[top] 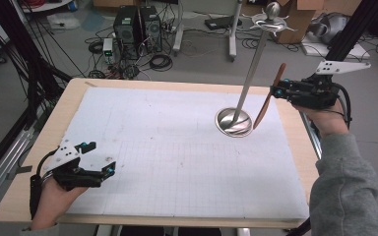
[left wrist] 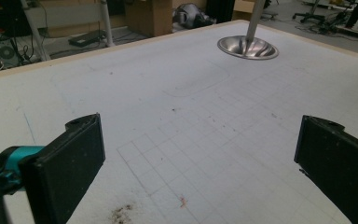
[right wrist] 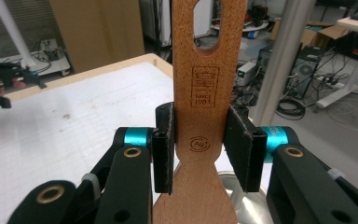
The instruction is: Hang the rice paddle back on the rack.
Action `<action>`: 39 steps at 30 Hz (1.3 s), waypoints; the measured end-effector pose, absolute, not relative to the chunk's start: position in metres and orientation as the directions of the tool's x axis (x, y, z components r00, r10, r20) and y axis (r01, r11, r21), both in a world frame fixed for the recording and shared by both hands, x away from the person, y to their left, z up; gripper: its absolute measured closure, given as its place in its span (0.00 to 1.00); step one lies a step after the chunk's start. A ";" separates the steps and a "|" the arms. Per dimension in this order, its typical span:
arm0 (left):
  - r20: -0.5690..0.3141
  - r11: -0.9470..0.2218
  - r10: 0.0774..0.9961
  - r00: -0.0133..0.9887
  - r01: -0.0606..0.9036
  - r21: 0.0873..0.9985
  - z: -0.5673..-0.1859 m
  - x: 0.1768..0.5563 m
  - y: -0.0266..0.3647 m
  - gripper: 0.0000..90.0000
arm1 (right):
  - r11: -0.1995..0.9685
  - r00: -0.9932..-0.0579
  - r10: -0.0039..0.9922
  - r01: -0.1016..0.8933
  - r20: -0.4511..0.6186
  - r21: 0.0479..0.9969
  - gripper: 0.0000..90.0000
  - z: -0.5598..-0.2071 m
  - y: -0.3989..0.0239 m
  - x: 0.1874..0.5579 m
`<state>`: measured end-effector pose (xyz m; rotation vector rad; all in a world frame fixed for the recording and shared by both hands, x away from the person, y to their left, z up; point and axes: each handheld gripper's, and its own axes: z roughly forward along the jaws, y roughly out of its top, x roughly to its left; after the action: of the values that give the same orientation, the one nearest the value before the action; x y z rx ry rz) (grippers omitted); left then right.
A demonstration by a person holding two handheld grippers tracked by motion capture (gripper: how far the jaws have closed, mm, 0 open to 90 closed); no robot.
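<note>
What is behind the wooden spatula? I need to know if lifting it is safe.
In the right gripper view, a metal pole rises just behind the wooden spatula, with the round base below. The spatula covers part of that base.

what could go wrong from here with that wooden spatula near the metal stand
The right hand-held gripper pinches the wooden spatula only by its narrow edges, so it may pivot or slip. Its lower tip hangs beside the metal stand's dish base and slanted pole; a careless swing might knock the stand.

Overhead and both close, table-level gripper views share the steel stand (top: 234, 122).
</note>
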<state>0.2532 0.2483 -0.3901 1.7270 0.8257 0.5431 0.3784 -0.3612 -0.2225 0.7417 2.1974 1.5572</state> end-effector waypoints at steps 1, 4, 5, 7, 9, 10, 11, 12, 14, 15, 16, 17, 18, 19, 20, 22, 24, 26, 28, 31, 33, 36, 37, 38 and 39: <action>-0.046 -0.167 0.754 0.655 0.259 0.951 -0.391 0.254 0.248 0.02 | 0.258 -0.800 0.600 0.208 0.012 0.943 0.72 -0.220 -0.362 0.380; -0.045 -0.173 0.750 0.660 0.261 0.950 -0.391 0.254 0.246 0.02 | 0.248 -0.787 0.617 0.210 0.013 0.946 0.72 -0.215 -0.366 0.383; -0.046 -0.172 0.749 0.661 0.262 0.950 -0.392 0.254 0.246 0.02 | 0.242 -0.784 0.621 0.211 0.015 0.947 0.72 -0.213 -0.367 0.383; -0.049 -0.172 0.747 0.663 0.263 0.949 -0.392 0.255 0.247 0.02 | 0.230 -0.773 0.635 0.209 0.016 0.950 0.72 -0.210 -0.369 0.384; -0.049 -0.171 0.748 0.662 0.264 0.949 -0.392 0.256 0.247 0.02 | 0.225 -0.765 0.643 0.208 0.015 0.952 0.72 -0.208 -0.371 0.385; -0.049 -0.171 0.747 0.663 0.263 0.949 -0.392 0.256 0.247 0.02 | 0.225 -0.761 0.649 0.210 0.015 0.951 0.72 -0.207 -0.372 0.386; -0.050 -0.171 0.748 0.662 0.264 0.949 -0.392 0.256 0.247 0.02 | 0.226 -0.758 0.653 0.211 0.013 0.951 0.72 -0.206 -0.373 0.387; -0.050 -0.168 0.747 0.663 0.261 0.950 -0.391 0.256 0.246 0.02 | 0.225 -0.756 0.654 0.212 0.014 0.951 0.72 -0.205 -0.373 0.387; -0.049 -0.168 0.745 0.665 0.258 0.951 -0.391 0.256 0.246 0.02 | 0.222 -0.750 0.661 0.210 0.012 0.952 0.72 -0.203 -0.374 0.388; -0.049 -0.168 0.744 0.667 0.257 0.952 -0.391 0.256 0.245 0.02 | 0.223 -0.752 0.659 0.207 0.009 0.953 0.72 -0.202 -0.375 0.389; -0.052 -0.165 0.743 0.667 0.258 0.952 -0.391 0.256 0.244 0.02 | 0.221 -0.752 0.660 0.205 0.009 0.954 0.72 -0.201 -0.376 0.390; -0.050 -0.169 0.742 0.668 0.259 0.951 -0.391 0.256 0.244 0.02 | 0.220 -0.749 0.663 0.210 0.012 0.953 0.72 -0.200 -0.376 0.391; -0.050 -0.170 0.741 0.670 0.259 0.951 -0.391 0.256 0.243 0.02 | 0.219 -0.747 0.665 0.209 0.010 0.953 0.72 -0.200 -0.377 0.392; -0.052 -0.170 0.740 0.670 0.261 0.950 -0.392 0.256 0.243 0.02 | 0.221 -0.746 0.666 0.209 0.009 0.953 0.72 -0.199 -0.377 0.394; -0.051 -0.170 0.741 0.670 0.261 0.950 -0.392 0.256 0.243 0.02 | 0.221 -0.741 0.671 0.211 0.009 0.952 0.72 -0.198 -0.378 0.395; -0.050 -0.171 0.742 0.669 0.262 0.950 -0.392 0.255 0.242 0.02 | 0.215 -0.736 0.677 0.211 0.011 0.953 0.72 -0.197 -0.379 0.397; -0.053 -0.168 0.742 0.669 0.261 0.951 -0.391 0.255 0.243 0.02 | 0.213 -0.733 0.680 0.212 0.010 0.954 0.72 -0.195 -0.380 0.400; -0.050 -0.169 0.742 0.668 0.259 0.951 -0.391 0.255 0.243 0.02 | 0.212 -0.729 0.685 0.209 0.007 0.955 0.72 -0.192 -0.381 0.402; -0.051 -0.169 0.744 0.667 0.260 0.951 -0.391 0.255 0.244 0.02 | 0.207 -0.726 0.687 0.205 0.006 0.957 0.72 -0.189 -0.381 0.403; -0.051 -0.170 0.743 0.667 0.262 0.950 -0.392 0.255 0.244 0.02 | 0.208 -0.725 0.689 0.207 0.007 0.956 0.72 -0.185 -0.383 0.405; -0.053 -0.170 0.744 0.666 0.265 0.949 -0.392 0.255 0.245 0.02 | 0.203 -0.727 0.686 0.213 0.017 0.956 0.72 -0.183 -0.385 0.406; -0.052 -0.170 0.746 0.663 0.266 0.949 -0.392 0.255 0.246 0.02 | 0.205 -0.726 0.688 0.221 0.020 0.954 0.72 -0.179 -0.388 0.410; -0.052 -0.169 0.748 0.662 0.266 0.949 -0.392 0.254 0.246 0.02 | 0.203 -0.725 0.689 0.220 0.020 0.954 0.72 -0.178 -0.388 0.411; -0.052 -0.167 0.748 0.661 0.264 0.950 -0.392 0.254 0.247 0.02 | 0.199 -0.723 0.690 0.223 0.025 0.954 0.72 -0.177 -0.389 0.412; -0.051 -0.167 0.749 0.660 0.263 0.950 -0.391 0.253 0.247 0.02 | 0.196 -0.721 0.693 0.229 0.031 0.953 0.72 -0.176 -0.389 0.413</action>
<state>0.2528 0.2472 -0.3909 1.7337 0.8218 0.5296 0.4131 -0.3890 -0.1756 0.8613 2.0705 1.5388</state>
